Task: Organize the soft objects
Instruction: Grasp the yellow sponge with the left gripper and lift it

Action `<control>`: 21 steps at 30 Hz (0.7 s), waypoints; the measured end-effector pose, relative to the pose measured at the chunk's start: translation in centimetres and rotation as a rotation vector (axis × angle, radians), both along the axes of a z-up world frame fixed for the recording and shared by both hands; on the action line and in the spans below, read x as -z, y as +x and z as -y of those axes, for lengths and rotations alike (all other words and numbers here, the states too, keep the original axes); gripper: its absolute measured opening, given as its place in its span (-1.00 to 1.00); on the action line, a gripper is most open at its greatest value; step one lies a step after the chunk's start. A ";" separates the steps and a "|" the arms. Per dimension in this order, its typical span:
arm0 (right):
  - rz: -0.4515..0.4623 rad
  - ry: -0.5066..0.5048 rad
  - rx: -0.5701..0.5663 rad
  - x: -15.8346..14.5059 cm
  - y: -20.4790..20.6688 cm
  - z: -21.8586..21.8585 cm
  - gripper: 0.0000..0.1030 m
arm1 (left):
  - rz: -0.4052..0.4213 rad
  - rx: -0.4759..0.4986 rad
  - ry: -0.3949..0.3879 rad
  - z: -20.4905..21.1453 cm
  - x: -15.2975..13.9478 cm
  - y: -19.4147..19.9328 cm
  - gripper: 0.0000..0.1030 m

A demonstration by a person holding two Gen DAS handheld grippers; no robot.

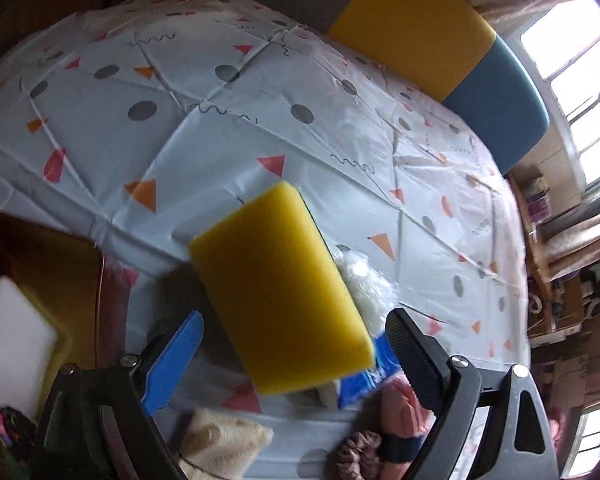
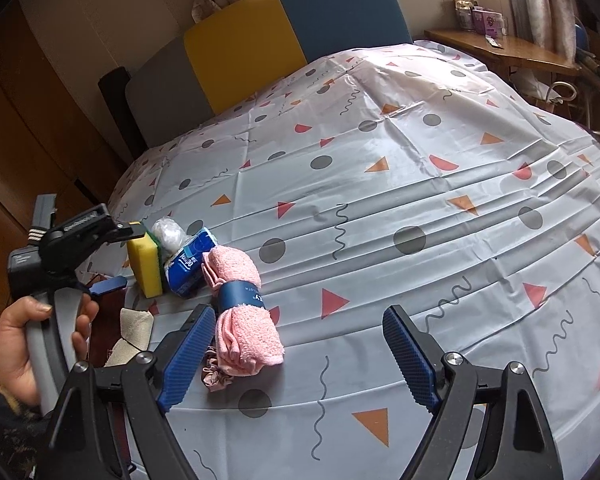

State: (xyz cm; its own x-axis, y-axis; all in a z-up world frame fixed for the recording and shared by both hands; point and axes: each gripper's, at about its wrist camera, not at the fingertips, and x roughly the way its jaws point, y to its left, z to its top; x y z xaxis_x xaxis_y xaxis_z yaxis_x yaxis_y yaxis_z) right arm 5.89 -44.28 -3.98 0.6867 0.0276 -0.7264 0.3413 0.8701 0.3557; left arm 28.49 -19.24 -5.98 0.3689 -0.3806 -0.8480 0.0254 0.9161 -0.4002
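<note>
Covering the whole tabletop (image 2: pixel 420 184) is a pale sheet printed with grey dots, orange and red triangles and dark squiggles; a chair back (image 2: pixel 284 24) in yellow and blue stands at its far edge.

The soft objects sit together near the left front corner. A rolled pink towel (image 2: pixel 240 312) with a dark blue band lies nearest the right gripper, just beside its left finger. A yellow sponge (image 1: pixel 280 288) with a green scouring face stands on edge behind it, next to a blue tissue pack (image 2: pixel 188 268) and a clear plastic bundle (image 2: pixel 170 232). A beige knit item (image 1: pixel 216 448) hangs at the tabletop edge. A pinkish-brown scrunchie (image 2: pixel 214 376) touches the towel's near end.

The left gripper (image 1: pixel 296 344) is spread apart around the sponge; contact with the pads cannot be determined. The right gripper (image 2: pixel 300 356) is spread wide over the sheet with nothing between its fingers.
</note>
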 end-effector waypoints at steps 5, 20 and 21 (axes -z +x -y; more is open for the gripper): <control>-0.014 0.011 0.001 0.2 0.1 0.2 0.68 | 0.104 0.027 0.109 0.6 -1.8 -1.0 0.67; -0.001 0.028 0.007 -0.2 -0.1 0.4 0.68 | -0.087 -0.066 -0.118 -0.4 0.6 -1.3 0.66; -0.002 0.033 0.007 -0.2 -0.2 0.4 0.68 | -0.088 -0.064 -0.108 -0.3 0.7 -1.2 0.66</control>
